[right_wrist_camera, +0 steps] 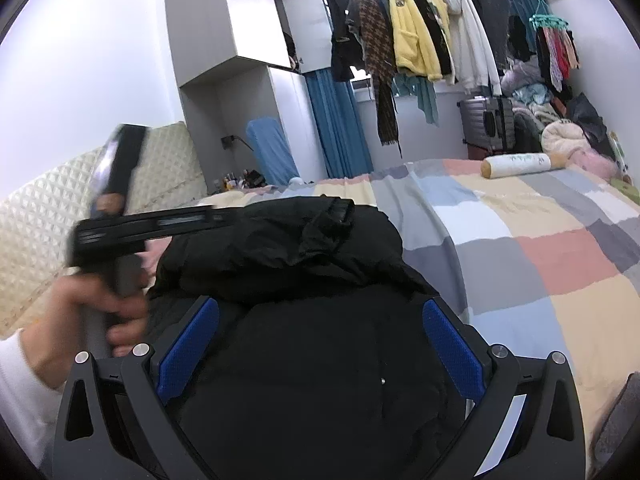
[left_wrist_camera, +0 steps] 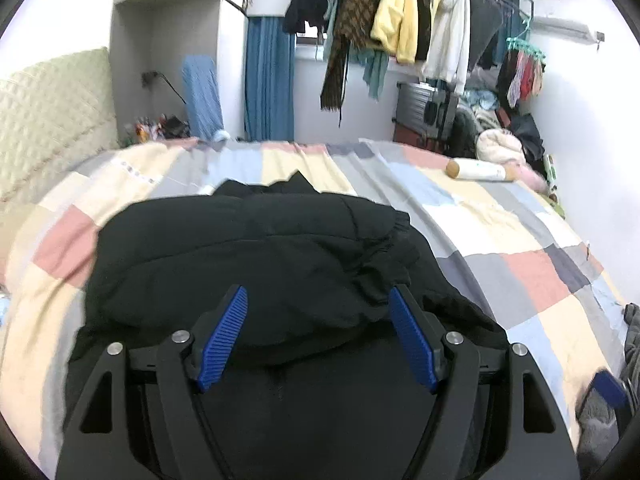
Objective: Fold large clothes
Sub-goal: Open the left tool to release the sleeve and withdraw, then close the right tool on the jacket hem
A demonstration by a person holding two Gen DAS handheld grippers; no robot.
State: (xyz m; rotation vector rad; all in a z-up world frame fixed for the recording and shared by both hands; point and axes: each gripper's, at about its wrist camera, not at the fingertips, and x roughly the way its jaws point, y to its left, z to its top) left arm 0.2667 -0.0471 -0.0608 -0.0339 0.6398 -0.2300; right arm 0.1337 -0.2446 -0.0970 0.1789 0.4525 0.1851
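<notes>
Patchwork bed (left_wrist_camera: 520,272) carries a puffy black jacket (left_wrist_camera: 248,256); both grippers, left (left_wrist_camera: 318,336) and right (right_wrist_camera: 320,346), gape wide, holding nothing.

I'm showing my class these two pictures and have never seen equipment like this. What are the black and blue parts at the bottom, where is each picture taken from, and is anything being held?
Each picture comes from a camera mounted on a hand-held claw, looking forward along its two blue-padded fingers. One shows the left claw, the other the right claw. A person's hand holds the left tool. Both claws are open above a black padded jacket, partly folded on a bed with a patchwork cover. Neither grips anything. A roll pillow lies further back, and clothes hang on a rail.
</notes>
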